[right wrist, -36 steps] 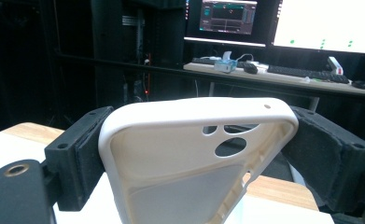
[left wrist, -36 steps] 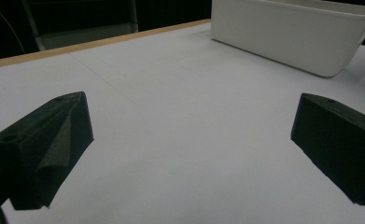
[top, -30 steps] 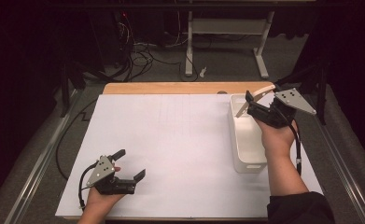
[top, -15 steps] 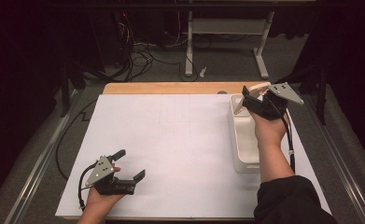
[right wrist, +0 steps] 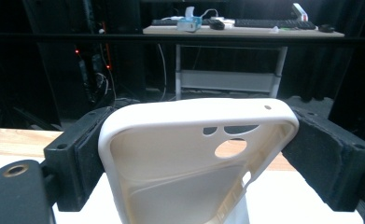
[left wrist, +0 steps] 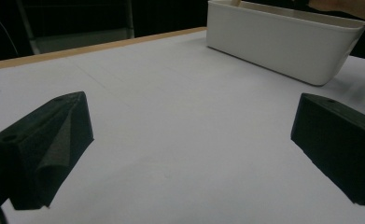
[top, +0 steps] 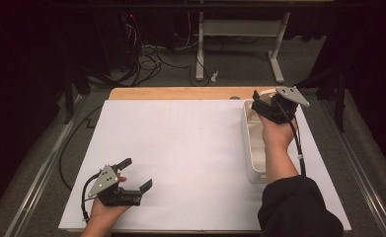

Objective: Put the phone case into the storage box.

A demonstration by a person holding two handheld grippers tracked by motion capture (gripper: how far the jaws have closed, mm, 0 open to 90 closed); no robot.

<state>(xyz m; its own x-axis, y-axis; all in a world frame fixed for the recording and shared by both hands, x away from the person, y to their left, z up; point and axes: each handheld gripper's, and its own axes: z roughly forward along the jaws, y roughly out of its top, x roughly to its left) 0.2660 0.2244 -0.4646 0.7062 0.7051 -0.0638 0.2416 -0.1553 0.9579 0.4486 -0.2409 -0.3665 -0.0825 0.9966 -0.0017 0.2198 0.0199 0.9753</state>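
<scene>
Two claws: one busy, one idle.
Right claw: clamped on phone case by its long edges, held up over far end of bin, probably to lift it clear.
Left claw: jaws wide, nothing between, parked on worktop.
Case: cream, soft-looking, rounded corners, camera cutout.
Bin: white plastic, smooth, oblong.

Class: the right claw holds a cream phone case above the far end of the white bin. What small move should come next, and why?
Probably carry the phone case toward the open white sheet. The right claw grips it by both edges, above the white bin, while the left claw waits open on the near side.
</scene>
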